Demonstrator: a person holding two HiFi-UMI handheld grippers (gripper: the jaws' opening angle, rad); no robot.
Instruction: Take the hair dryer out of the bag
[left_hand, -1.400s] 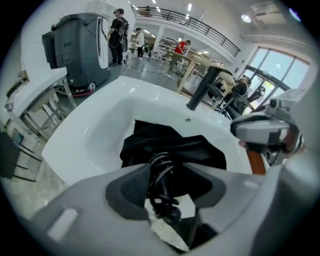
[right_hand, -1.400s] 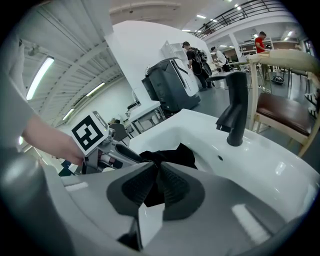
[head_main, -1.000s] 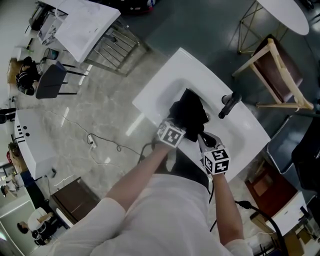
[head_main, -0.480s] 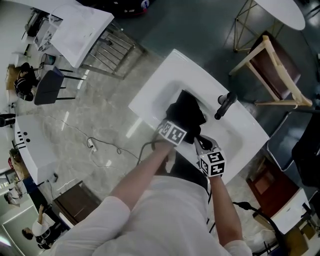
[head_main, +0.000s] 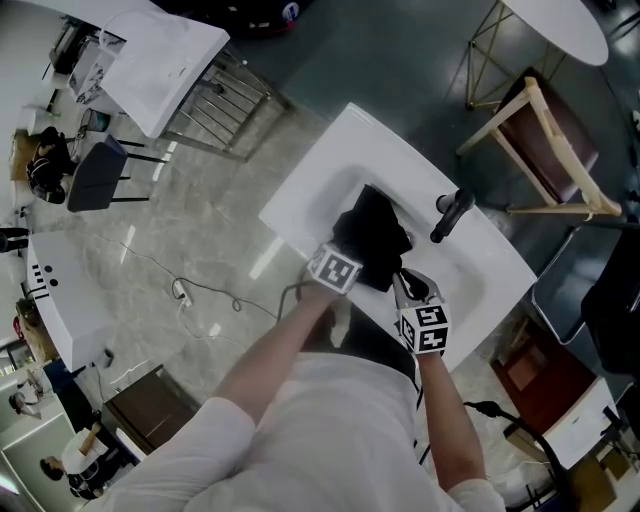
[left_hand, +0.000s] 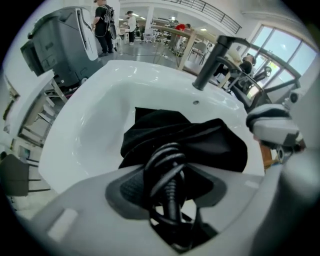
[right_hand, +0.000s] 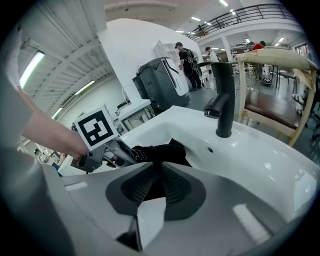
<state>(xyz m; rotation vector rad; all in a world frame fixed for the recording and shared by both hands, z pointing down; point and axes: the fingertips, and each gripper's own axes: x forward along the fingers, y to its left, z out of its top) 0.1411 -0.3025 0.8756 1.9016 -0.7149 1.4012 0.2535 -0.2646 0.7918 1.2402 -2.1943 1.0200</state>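
A black cloth bag (head_main: 372, 235) lies crumpled in the white sink basin (head_main: 330, 160). My left gripper (head_main: 350, 256) points steeply down at the bag's near edge. In the left gripper view a black coiled cord (left_hand: 167, 165) rises from the bag (left_hand: 210, 142) between the jaws of the left gripper (left_hand: 170, 187), which are closing around it. My right gripper (head_main: 401, 282) reaches in from the near right. Its pads (right_hand: 172, 186) pinch a fold of the bag (right_hand: 162, 150), and the jaws are opening. The hair dryer's body is hidden.
A black faucet (head_main: 452, 212) stands at the basin's far right rim. A wooden chair (head_main: 545, 150) is behind the sink. A cable (head_main: 200, 295) trails on the marble floor to the left. White tables stand at the far left.
Both grippers stay at the bag's near edge. Nothing has visibly shifted apart from a small sway of the head view.
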